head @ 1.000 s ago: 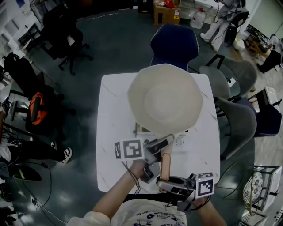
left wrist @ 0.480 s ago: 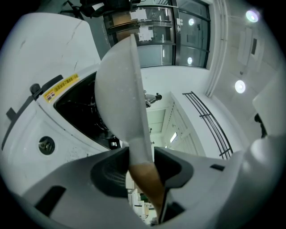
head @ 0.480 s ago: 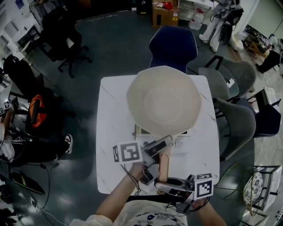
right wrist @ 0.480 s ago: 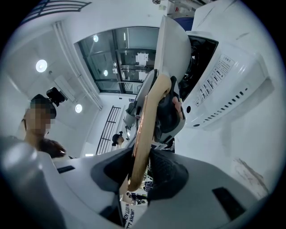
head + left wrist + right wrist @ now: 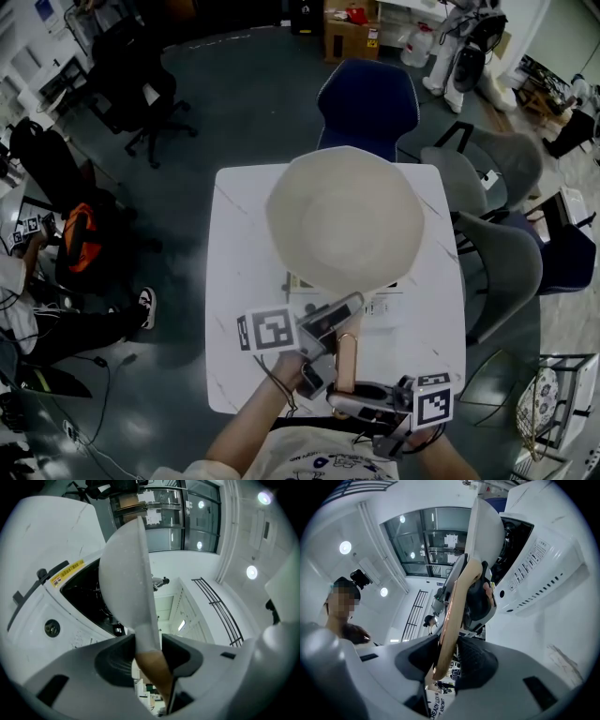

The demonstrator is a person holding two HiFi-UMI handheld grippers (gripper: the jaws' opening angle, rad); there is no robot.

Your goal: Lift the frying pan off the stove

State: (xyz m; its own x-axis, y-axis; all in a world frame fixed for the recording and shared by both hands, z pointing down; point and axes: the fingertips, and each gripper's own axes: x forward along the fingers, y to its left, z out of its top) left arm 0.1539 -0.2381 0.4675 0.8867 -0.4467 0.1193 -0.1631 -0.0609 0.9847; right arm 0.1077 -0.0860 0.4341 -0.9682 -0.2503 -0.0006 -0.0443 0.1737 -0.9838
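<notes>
Frying pan (image 5: pixel 345 221): rigid, likely front-heavy. Our left gripper (image 5: pixel 339 317) clamps its wooden handle (image 5: pixel 348 361) near the bowl; right gripper (image 5: pixel 343 397) clamps the end.

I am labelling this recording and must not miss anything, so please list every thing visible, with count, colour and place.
frying pan: one, cream, over the stove
handle: one, brown wood, toward the person
stove: one, white, on the table
table: one, white, centre
blue chair: one, dark blue, beyond the table
grey chairs: two, grey, right of table
office chair: one, black, far left
cardboard box: one, brown, far floor
left gripper: one, grey, shut on handle near the pan
right gripper: one, grey, shut on handle's end
</notes>
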